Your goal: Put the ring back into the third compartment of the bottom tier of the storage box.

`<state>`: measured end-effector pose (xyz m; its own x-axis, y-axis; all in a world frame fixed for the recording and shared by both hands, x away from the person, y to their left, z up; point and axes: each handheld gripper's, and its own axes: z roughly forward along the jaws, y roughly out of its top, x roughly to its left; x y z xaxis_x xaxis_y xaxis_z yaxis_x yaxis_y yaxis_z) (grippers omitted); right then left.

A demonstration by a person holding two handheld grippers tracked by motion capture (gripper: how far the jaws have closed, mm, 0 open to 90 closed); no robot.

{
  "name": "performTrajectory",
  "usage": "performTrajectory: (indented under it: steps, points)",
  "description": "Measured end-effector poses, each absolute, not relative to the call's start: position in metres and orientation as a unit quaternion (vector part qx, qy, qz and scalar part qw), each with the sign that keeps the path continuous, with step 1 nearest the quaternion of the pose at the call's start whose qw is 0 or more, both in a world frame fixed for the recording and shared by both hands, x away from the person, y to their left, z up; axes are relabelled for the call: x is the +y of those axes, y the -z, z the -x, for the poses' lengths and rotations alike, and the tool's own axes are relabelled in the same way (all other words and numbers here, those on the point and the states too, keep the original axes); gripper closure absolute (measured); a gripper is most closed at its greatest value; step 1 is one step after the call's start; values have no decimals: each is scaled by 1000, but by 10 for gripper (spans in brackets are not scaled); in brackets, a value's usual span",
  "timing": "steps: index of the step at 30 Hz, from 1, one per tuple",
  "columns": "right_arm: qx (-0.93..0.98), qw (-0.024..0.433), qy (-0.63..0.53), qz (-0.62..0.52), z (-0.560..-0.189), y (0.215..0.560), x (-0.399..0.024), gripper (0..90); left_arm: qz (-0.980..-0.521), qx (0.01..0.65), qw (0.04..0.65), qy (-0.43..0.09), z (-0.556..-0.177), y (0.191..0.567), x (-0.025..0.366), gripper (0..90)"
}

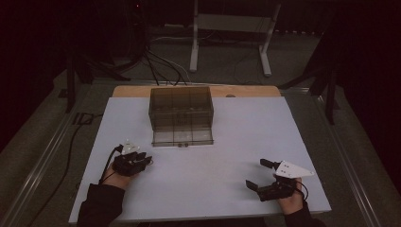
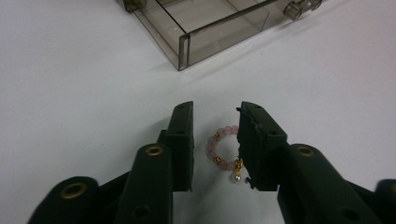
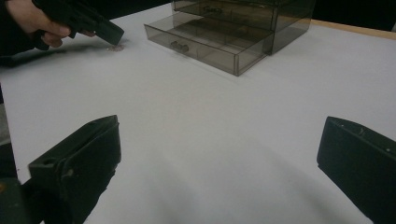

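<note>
While the high view renders it too dark to make out, the left gripper view shows a small pink-bead bracelet with gold spacers and a pearl charm (image 2: 223, 150) lying on the white tabletop (image 2: 70, 84) between the left gripper (image 2: 215, 142)'s jaws, narrowed around it, the right-hand one at its edge, no firm clamp evident. Across the table, the right gripper (image 1: 264, 174) gapes wide, empty. Beyond stands the smoky transparent plastic drawer box (image 1: 181, 113), bottom drawer pulled out.

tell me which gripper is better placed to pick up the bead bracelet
Left. The left gripper already straddles the bracelet on the table, one jaw touching it. The right gripper rests open far across the table.
</note>
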<state>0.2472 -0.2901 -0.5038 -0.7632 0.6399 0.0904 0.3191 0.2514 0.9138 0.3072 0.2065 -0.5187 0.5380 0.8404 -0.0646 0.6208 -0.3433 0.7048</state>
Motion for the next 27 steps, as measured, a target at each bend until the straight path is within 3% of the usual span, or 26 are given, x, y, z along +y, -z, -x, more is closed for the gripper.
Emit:
performTrajectory:
  steps: [13, 27]
  points:
    - [778, 153, -526, -308, -247, 504, -290, 0, -816, 451, 326, -158, -311, 520, 202, 865]
    - [777, 153, -526, -311, -248, 505, -290, 0, -814, 462, 315, -155, -313, 517, 198, 887]
